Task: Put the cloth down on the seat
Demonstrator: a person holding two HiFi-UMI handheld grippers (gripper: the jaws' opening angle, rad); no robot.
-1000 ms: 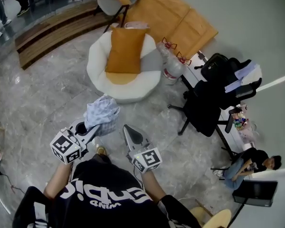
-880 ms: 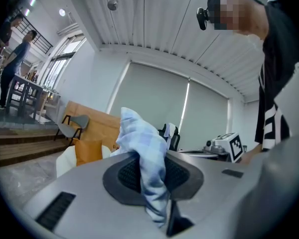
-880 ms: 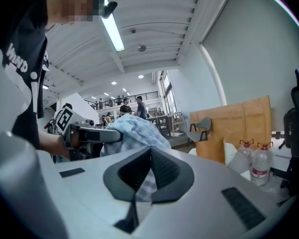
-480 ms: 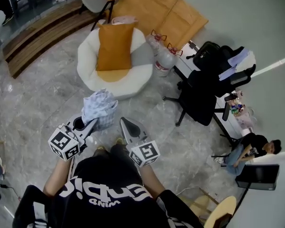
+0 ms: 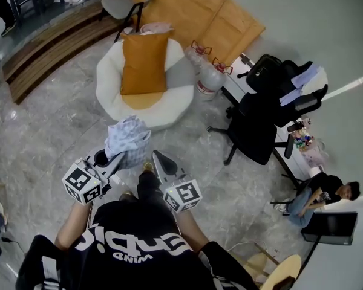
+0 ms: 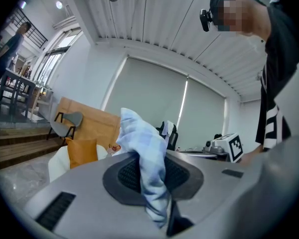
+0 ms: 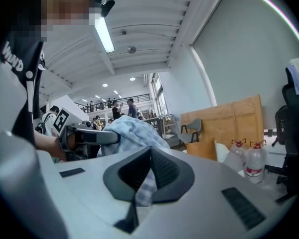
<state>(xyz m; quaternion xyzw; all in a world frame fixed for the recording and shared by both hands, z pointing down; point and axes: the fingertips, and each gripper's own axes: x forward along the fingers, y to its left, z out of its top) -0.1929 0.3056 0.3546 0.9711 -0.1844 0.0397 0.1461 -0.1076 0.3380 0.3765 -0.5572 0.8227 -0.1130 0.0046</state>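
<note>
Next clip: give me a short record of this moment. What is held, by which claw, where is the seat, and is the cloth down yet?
held item: cloth, pale blue check, bunched, up off the floor
left claw: shut on the cloth
right claw: shut on a fold of the cloth
seat: round, white, with an orange cushion on it; ahead of both claws, apart from the cloth
beside seat: water bottles, black office chair
task status: cloth not yet on the seat
</note>
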